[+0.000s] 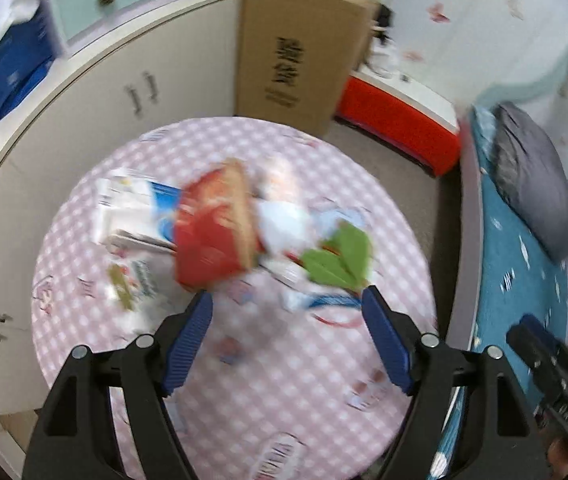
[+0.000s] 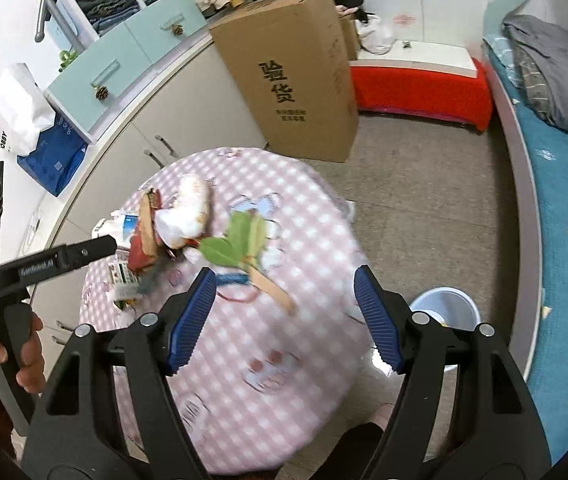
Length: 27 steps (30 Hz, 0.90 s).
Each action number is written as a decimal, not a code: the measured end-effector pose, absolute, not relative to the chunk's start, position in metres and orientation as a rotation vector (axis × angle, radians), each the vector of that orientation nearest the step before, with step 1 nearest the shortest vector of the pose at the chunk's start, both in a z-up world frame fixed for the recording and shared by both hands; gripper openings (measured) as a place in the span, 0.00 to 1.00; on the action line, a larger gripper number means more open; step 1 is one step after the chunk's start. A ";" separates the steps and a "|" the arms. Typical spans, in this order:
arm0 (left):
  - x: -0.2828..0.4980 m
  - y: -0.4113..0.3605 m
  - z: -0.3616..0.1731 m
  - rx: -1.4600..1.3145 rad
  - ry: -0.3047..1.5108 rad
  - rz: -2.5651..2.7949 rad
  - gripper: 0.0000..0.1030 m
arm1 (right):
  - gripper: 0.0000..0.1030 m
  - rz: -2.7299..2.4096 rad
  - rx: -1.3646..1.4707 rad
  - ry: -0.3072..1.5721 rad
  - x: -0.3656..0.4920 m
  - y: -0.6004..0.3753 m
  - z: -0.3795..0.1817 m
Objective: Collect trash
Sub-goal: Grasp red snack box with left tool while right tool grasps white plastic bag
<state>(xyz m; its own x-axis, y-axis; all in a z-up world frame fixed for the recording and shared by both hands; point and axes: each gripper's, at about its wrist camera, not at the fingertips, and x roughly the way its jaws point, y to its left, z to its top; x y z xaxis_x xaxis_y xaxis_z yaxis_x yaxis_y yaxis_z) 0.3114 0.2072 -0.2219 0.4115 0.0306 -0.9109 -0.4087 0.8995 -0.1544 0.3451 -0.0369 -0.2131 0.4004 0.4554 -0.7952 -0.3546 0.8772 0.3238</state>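
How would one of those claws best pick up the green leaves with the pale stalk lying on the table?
Probably by the pale stalk, coming down from above with the open right gripper. The stalk is narrow, lies flat on the table and juts clear of the pile, while the green leaves are broad and floppy.

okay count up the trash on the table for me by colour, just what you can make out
Red wrapper: 1
Green leaves: 2
White bag: 1
Blue-white carton: 1
Small printed packet: 1
Total: 6; the blurred pile may hide more.
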 end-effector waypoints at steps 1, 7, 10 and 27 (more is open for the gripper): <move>0.316 0.221 -0.224 -0.390 1.123 0.291 0.73 | 0.69 0.514 0.109 1.038 0.347 -0.028 -0.214; 0.354 0.260 -0.242 -0.388 1.181 0.276 0.73 | 0.69 0.489 0.122 1.036 0.374 0.027 -0.222; 0.374 0.267 -0.259 -0.363 1.222 0.291 0.73 | 0.69 0.472 0.143 1.044 0.387 0.044 -0.227; 0.399 0.291 -0.290 -0.371 1.309 0.165 0.21 | 0.69 0.512 0.155 1.168 0.430 0.127 -0.263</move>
<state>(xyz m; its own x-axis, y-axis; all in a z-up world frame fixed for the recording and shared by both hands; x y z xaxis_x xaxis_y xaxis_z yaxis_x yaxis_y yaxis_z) 0.3991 0.2910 -0.2896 0.2578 -0.0890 -0.9621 -0.3252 0.9297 -0.1731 0.4301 0.1268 -0.2628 0.2924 0.4610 -0.8378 -0.3033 0.8756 0.3760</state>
